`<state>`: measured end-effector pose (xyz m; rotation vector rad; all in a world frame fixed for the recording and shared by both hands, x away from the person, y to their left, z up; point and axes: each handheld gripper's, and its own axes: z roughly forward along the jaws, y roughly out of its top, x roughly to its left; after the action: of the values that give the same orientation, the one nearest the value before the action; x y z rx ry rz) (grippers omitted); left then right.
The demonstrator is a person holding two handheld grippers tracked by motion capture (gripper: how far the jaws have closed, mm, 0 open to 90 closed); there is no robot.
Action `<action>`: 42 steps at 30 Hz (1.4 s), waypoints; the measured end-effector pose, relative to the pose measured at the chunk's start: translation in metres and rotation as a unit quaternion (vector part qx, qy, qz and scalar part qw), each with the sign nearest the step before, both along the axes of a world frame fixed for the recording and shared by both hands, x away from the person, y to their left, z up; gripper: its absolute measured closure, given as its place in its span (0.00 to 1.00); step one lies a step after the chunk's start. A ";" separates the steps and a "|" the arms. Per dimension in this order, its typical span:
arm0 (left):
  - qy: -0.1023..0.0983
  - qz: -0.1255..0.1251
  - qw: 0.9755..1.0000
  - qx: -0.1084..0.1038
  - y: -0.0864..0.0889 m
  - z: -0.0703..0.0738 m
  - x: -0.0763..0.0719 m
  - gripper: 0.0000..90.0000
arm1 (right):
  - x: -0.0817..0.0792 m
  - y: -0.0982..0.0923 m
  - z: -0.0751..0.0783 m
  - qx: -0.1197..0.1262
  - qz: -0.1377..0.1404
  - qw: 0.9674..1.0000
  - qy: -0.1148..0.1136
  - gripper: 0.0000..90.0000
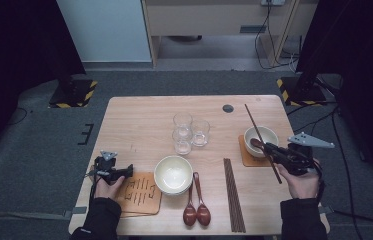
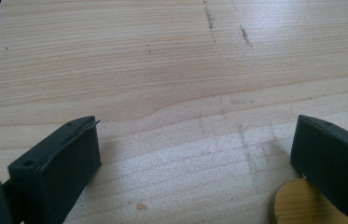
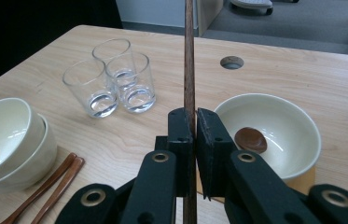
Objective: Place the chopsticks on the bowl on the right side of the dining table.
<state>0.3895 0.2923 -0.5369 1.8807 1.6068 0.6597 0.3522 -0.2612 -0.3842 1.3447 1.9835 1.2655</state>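
While clamped between the right gripper (image 3: 194, 140) fingers, the chopstick (image 3: 189, 56) stands upright.

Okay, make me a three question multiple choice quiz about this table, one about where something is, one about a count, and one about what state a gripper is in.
1. Where does the bowl with a spoon in it sit?
A. on a mat at the right side of the table
B. stacked on the bowls at the middle
C. among the glasses

2. How many clear glasses stand together?
A. two
B. three
C. five

3. What is the right gripper doing?
A. standing open over the glasses
B. shut on a chopstick
C. shut on a spoon

Answers: 1 A, the high view shows it on an orange-brown mat near the right edge. 2 B, three glasses show in a cluster in the right gripper view. 3 B, its jaws pinch the dark chopstick, which rises between them.
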 end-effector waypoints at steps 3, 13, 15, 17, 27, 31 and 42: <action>0.000 0.000 1.000 0.000 0.000 0.000 0.000 0.00 | 0.002 -0.003 0.001 0.001 -0.003 1.000 -0.002 0.94; 0.000 0.000 1.000 0.000 0.000 0.000 0.000 0.00 | 0.013 -0.017 0.000 0.002 -0.014 1.000 0.002 0.94; 0.000 0.000 1.000 0.000 0.000 0.000 0.000 0.00 | 0.015 -0.020 0.000 0.003 -0.017 1.000 0.002 0.94; 0.000 0.000 1.000 0.000 0.000 0.000 0.000 0.00 | 0.017 -0.024 0.000 0.005 -0.019 1.000 0.002 0.94; 0.000 0.000 1.000 0.000 0.000 0.000 0.000 0.00 | 0.030 -0.039 -0.003 0.004 -0.031 1.000 0.004 0.94; 0.000 0.000 1.000 0.000 0.000 0.000 0.000 0.00 | 0.036 -0.041 -0.005 -0.001 -0.034 0.999 0.006 0.94; 0.000 0.000 1.000 0.000 0.000 0.000 0.000 0.00 | 0.055 -0.044 -0.017 -0.009 -0.035 0.999 0.020 0.94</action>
<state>0.3895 0.2923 -0.5368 1.8812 1.6071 0.6597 0.4074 -0.3052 -0.4011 1.4287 1.9528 1.1951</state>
